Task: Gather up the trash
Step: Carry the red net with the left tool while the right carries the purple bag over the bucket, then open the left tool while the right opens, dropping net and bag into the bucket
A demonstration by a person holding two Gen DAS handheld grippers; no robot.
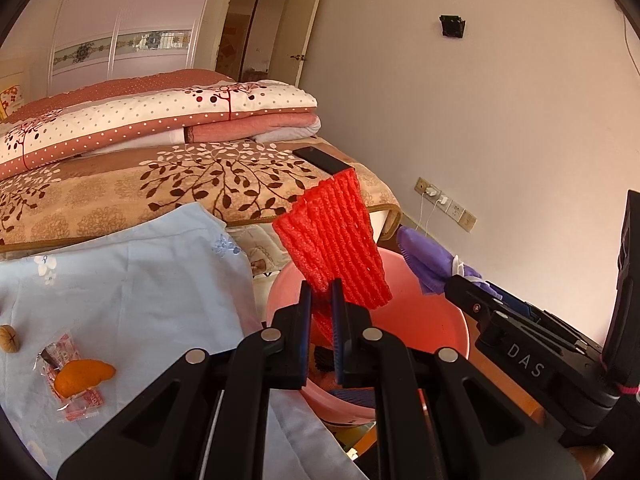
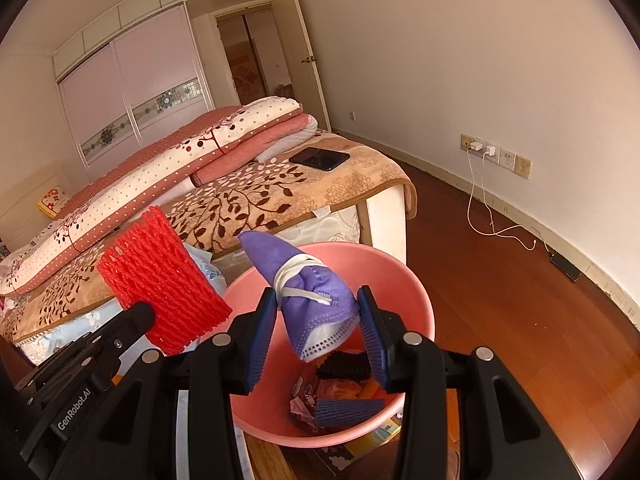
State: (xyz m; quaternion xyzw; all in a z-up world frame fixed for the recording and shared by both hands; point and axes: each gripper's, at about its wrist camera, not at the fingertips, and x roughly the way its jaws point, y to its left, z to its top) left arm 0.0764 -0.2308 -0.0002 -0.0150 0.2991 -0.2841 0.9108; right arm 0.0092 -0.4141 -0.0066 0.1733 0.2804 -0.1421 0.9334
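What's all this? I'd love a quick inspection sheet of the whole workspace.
Surface: pale blue cloth.
Job's things: red foam net and purple mask, both above the pink basin, which already holds trash.
Clutter: orange peel, candy wrapper, walnut on the cloth.
Grippers: left gripper shut on the net; right gripper pinching the mask.
Cables: white charger cable trailing to the floor.
Surroundings: bed bearing a phone.

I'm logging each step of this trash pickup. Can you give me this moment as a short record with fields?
left gripper: shut on red foam net
right gripper: shut on purple face mask
bin: pink basin, below both, already holding scraps
left on blue cloth: orange peel, wrapper, walnut
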